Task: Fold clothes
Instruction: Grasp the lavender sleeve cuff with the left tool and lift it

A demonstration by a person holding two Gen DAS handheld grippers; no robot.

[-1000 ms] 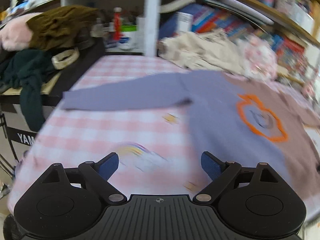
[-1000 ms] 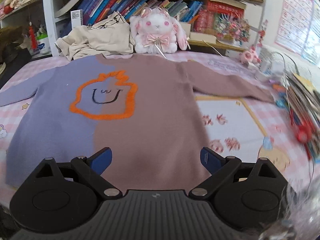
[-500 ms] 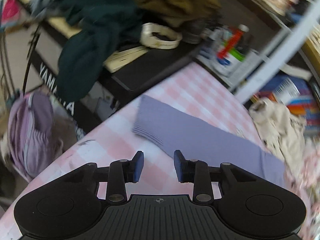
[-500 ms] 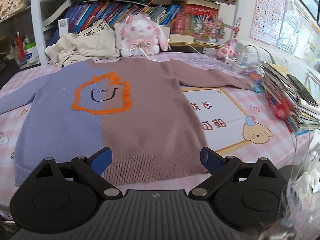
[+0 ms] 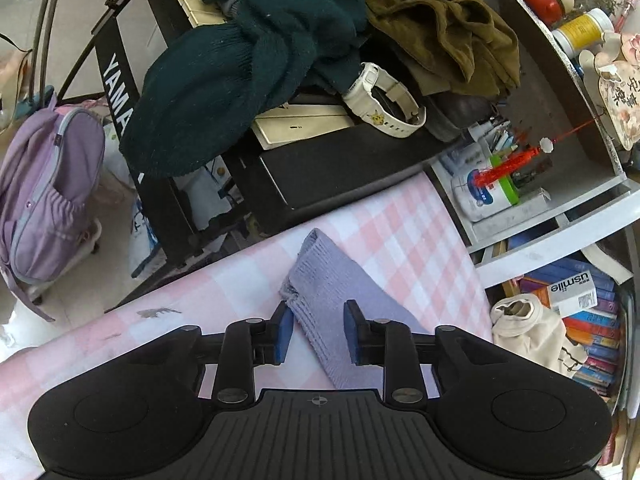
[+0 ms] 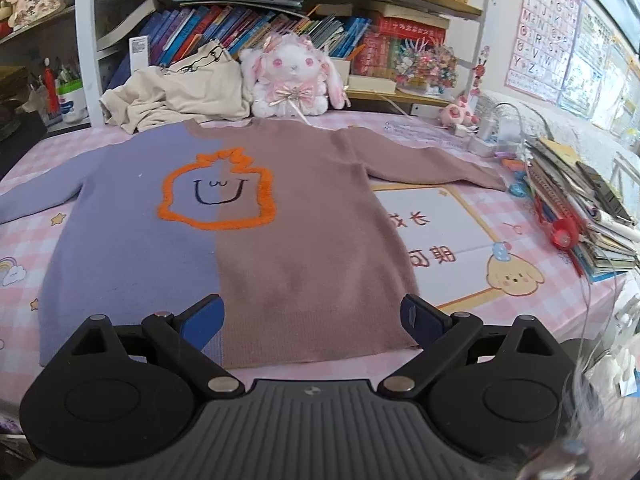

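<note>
A two-tone sweater (image 6: 280, 220), lilac on the left and mauve on the right with an orange-outlined face, lies flat on the pink checked tablecloth (image 6: 24, 240). My right gripper (image 6: 312, 316) hovers open over its bottom hem with nothing between the fingers. In the left wrist view the lilac sleeve cuff (image 5: 320, 272) lies near the table's edge. My left gripper (image 5: 318, 332) straddles the cuff and its jaws are closing. The sleeve fabric lies between the blue pads, which stand narrowly apart and do not pinch it.
Beyond the table's edge stands a black keyboard heaped with a dark green garment (image 5: 240, 72), an olive garment (image 5: 432, 12) and a white watch (image 5: 380, 100). A purple backpack (image 5: 44, 184) sits on the floor. A beige garment (image 6: 176, 92), plush rabbit (image 6: 296, 76) and book pile (image 6: 580, 208) line the table.
My left gripper swung left along the lilac sleeve to its cuff, rolled, and narrowed its jaws from wide to close around the fabric. The right gripper drew back slightly from the sweater.
</note>
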